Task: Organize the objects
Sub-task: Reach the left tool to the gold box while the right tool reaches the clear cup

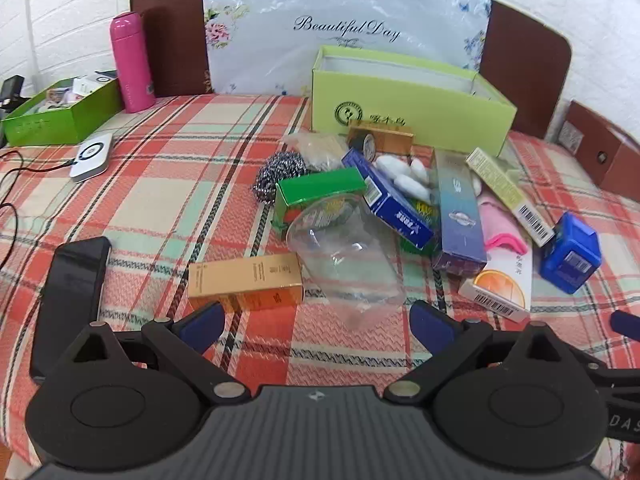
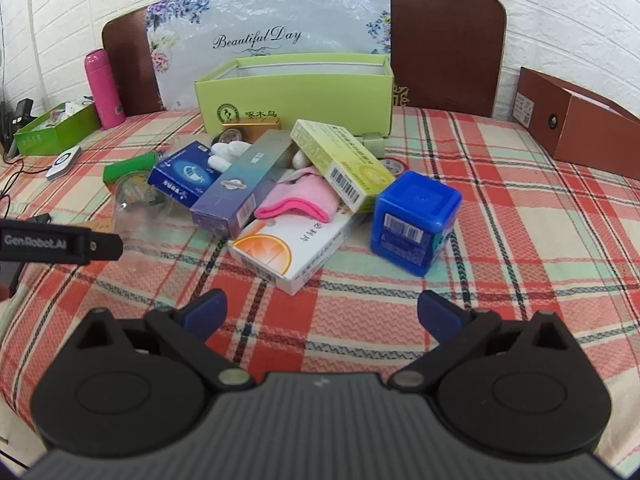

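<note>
Both views are bright and evenly lit, with soft, diffuse light and no hard shadows. Only faint shade sits under the boxes just in front of the light green box [image 1: 412,98]. To its left, the clear plastic cup [image 1: 344,256] carries small white glints. Behind the box, the floral plastic sheet [image 1: 344,28] shows mild sheen. Fisheye distortion bends straight lines near the edges, and the corners fall to black. Focus is sharp throughout.

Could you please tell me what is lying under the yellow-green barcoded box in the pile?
The yellow-green box leans across a pink cloth, which lies on the white orange-print box. A white rounded piece peeks out beneath; anything deeper is covered.
</note>
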`<state>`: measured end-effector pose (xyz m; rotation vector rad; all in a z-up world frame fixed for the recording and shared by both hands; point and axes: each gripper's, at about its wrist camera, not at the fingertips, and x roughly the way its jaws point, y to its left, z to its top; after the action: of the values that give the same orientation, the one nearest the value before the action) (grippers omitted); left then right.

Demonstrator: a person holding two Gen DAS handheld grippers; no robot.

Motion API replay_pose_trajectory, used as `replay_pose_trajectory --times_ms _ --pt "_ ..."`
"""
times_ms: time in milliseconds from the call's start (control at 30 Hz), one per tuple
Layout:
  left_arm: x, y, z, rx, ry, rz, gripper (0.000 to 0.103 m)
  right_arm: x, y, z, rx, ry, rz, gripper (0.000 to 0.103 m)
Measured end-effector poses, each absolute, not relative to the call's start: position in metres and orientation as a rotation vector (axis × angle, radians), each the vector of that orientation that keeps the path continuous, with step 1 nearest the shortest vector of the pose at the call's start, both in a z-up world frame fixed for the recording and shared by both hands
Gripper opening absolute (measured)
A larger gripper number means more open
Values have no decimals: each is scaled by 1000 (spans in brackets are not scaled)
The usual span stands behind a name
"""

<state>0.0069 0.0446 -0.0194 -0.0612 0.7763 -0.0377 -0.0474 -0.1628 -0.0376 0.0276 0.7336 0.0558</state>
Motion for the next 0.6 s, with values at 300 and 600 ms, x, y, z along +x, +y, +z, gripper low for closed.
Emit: replay_pose_trajectory --times_ms 300,600 --pt "7 87 -23 -158 766 -52 102 -20 -144 -47 22 757 137 103" --pt "24 114 -22 -139 770 -88 97 -9 -98 -40 -44 703 380 103"
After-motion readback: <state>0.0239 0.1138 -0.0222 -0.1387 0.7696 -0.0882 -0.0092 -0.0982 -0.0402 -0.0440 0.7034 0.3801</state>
